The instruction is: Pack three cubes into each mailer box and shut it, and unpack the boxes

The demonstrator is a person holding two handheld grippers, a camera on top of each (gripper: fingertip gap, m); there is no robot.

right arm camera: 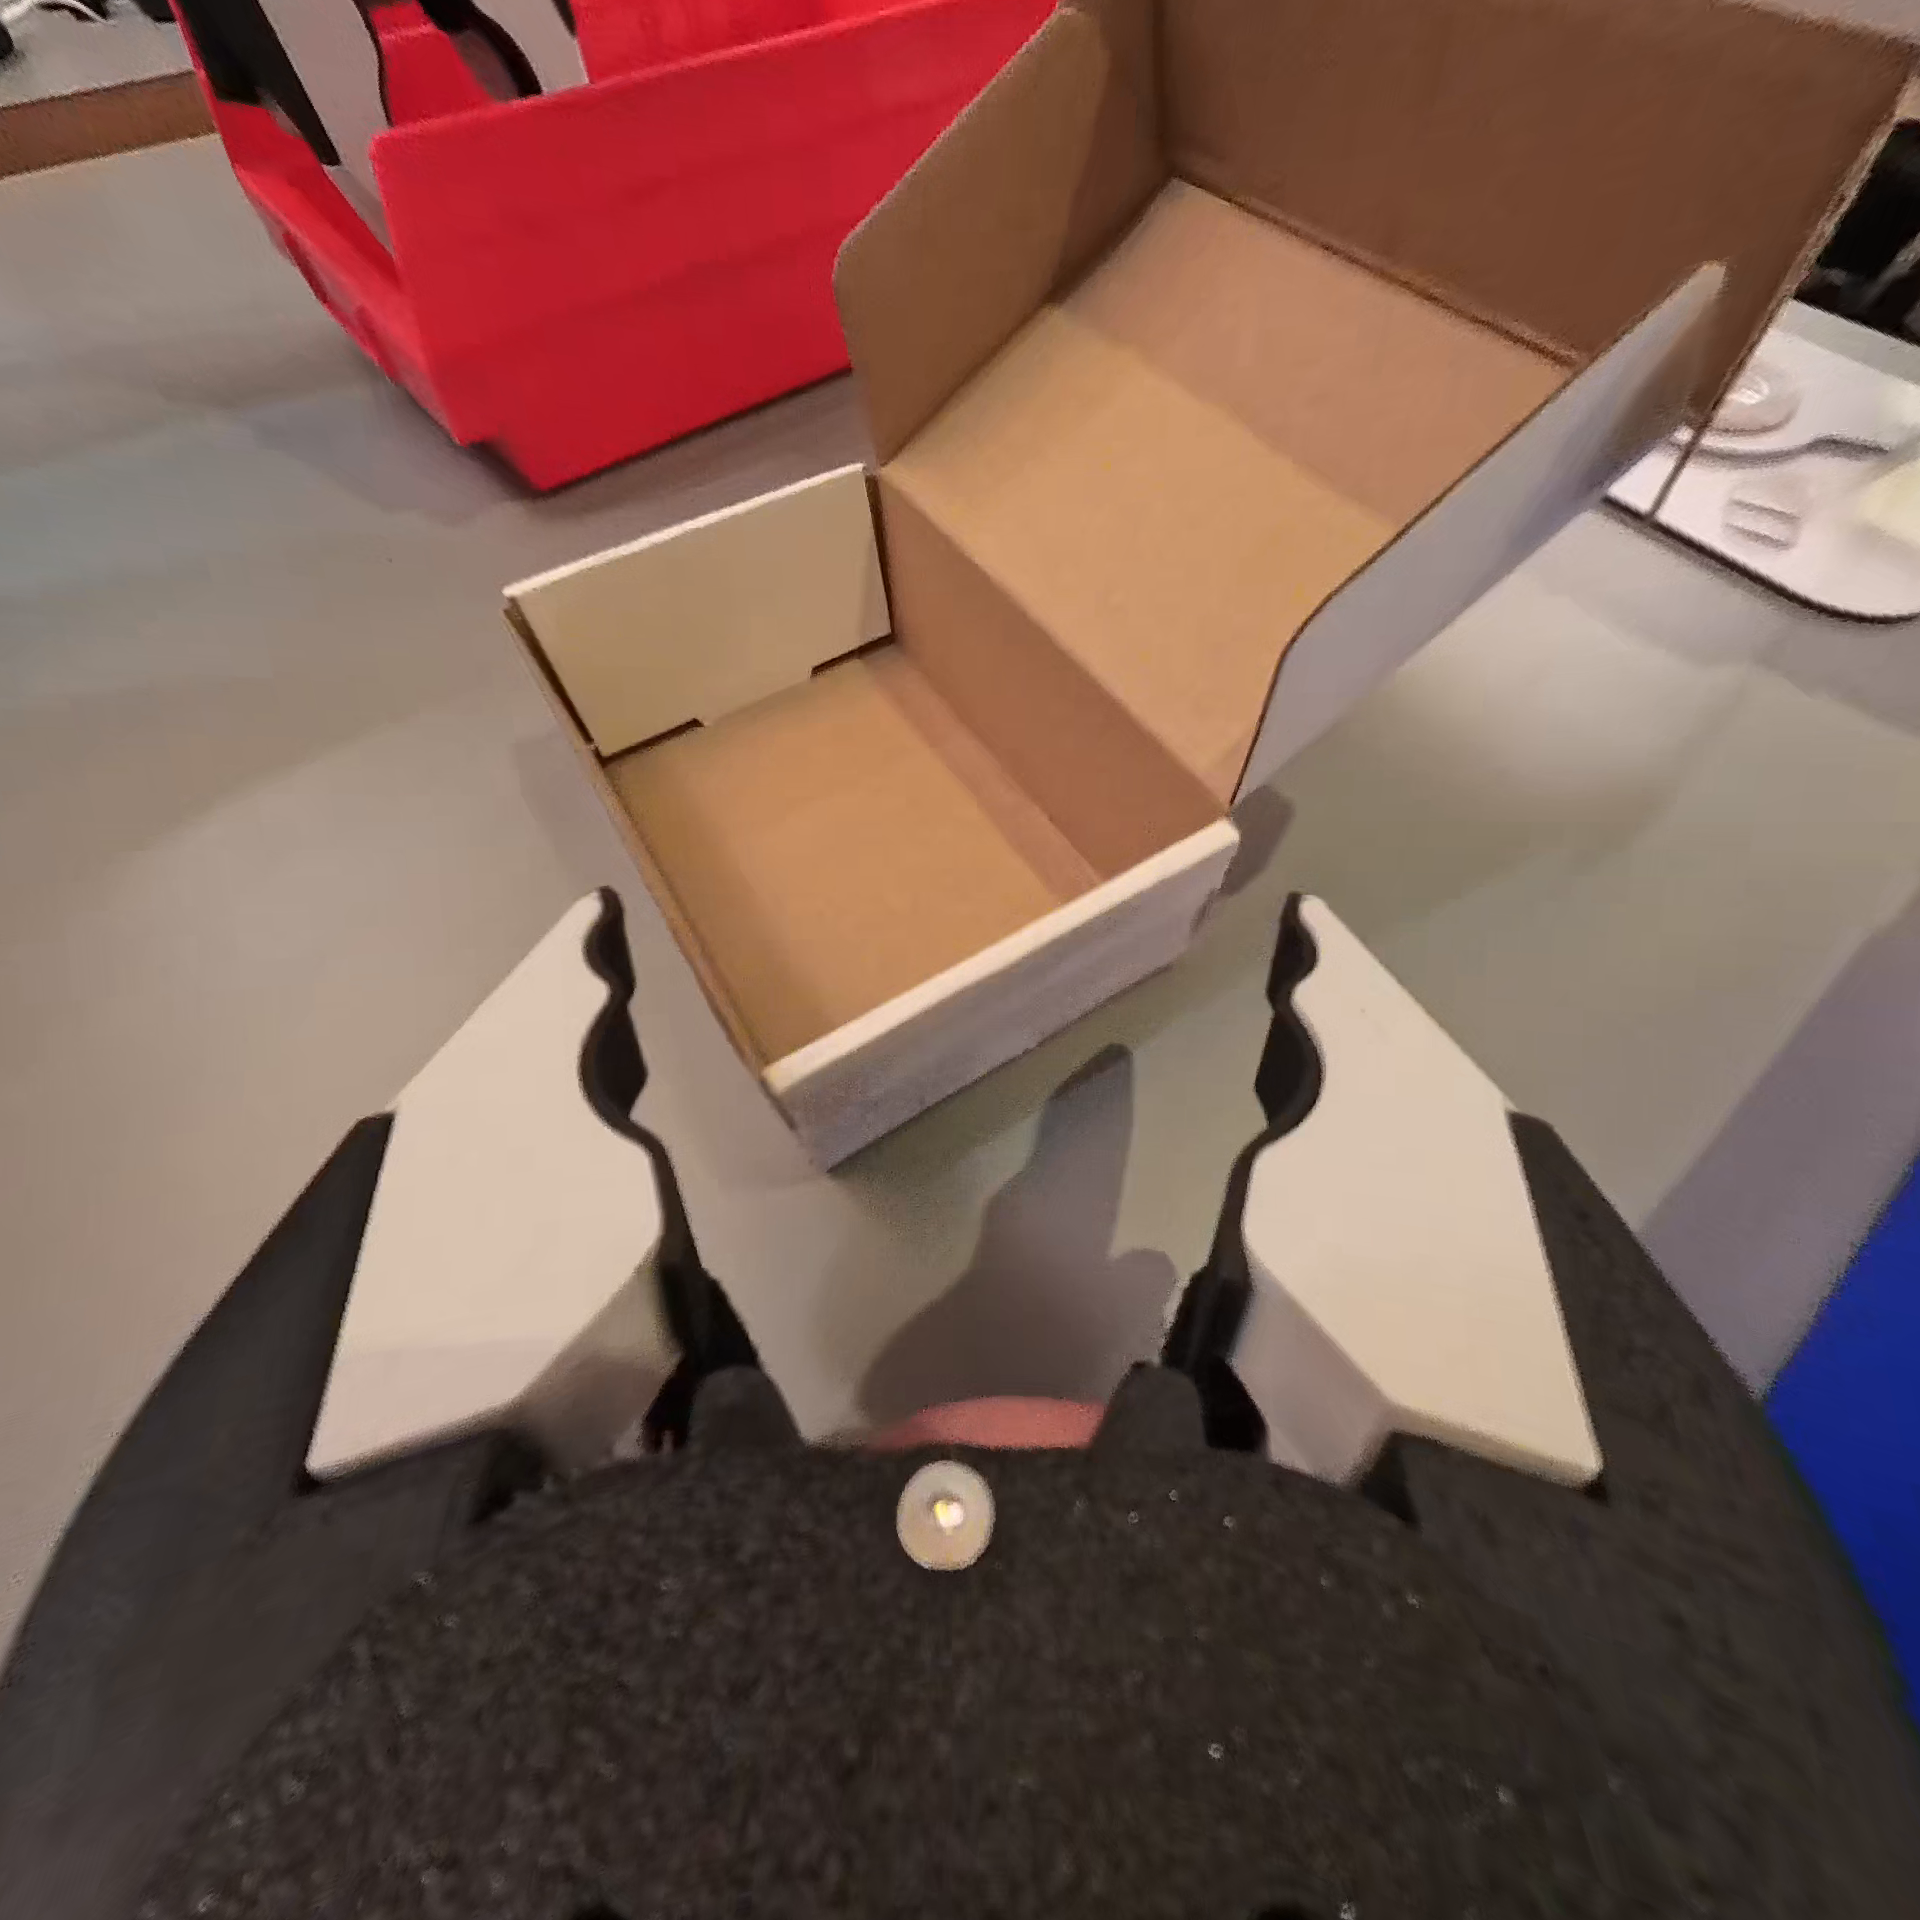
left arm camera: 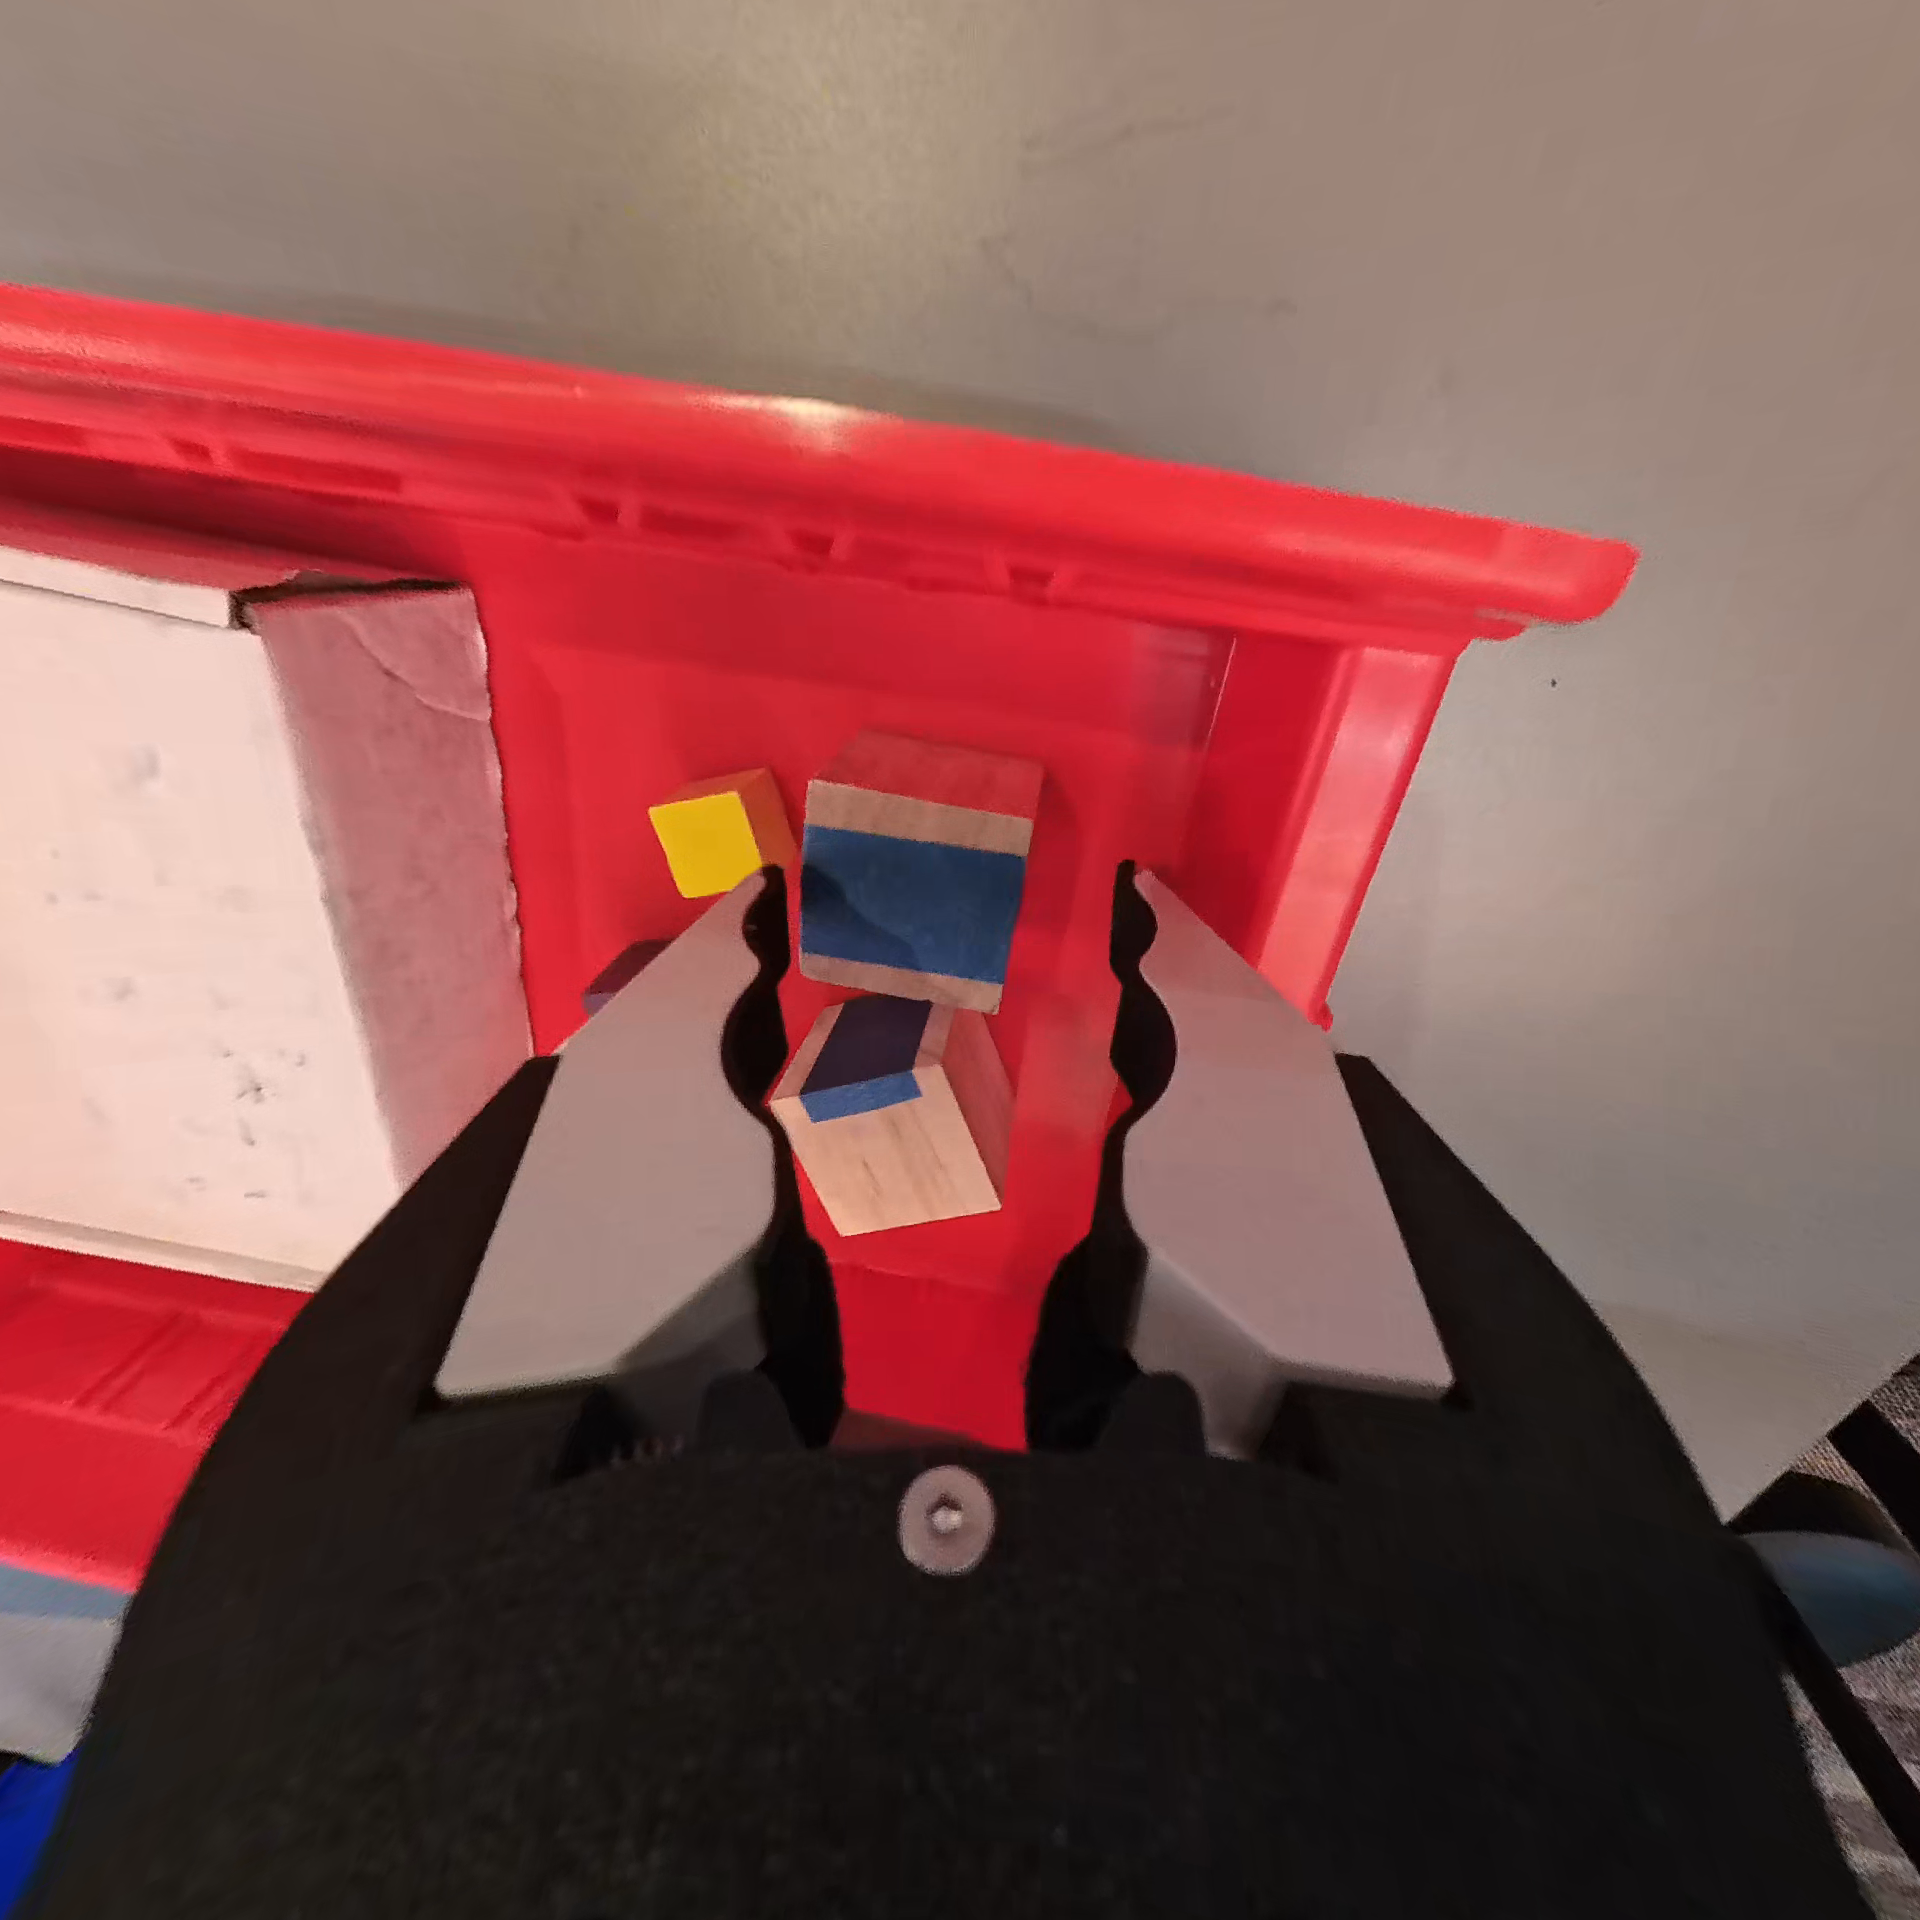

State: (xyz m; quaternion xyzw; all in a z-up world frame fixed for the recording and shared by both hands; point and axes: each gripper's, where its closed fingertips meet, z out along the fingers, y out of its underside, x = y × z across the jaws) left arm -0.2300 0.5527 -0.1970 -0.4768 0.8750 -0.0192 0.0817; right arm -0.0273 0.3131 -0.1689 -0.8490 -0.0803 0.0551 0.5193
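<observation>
In the left wrist view my left gripper [left arm camera: 940, 883] is open inside a red bin [left arm camera: 935, 488]. Between its fingers lie a large wooden cube with a blue face [left arm camera: 912, 902] and a smaller wooden cube with dark blue marks [left arm camera: 891, 1127]. A yellow cube [left arm camera: 715, 844] lies by the left fingertip. A closed white mailer box [left arm camera: 156, 935] sits in the bin to the left. In the right wrist view my right gripper [right arm camera: 951, 914] is open and empty, just in front of an open, empty mailer box [right arm camera: 894, 862] with its lid [right arm camera: 1403, 156] raised.
The red bin [right arm camera: 623, 270] stands on the grey table [right arm camera: 208, 727] behind and left of the open box, with the other gripper reaching into it. A white object [right arm camera: 1787, 488] lies at the far right. A blue surface [right arm camera: 1860, 1403] shows at the right edge. Spacing between my two grippers at the tips: around 35 cm.
</observation>
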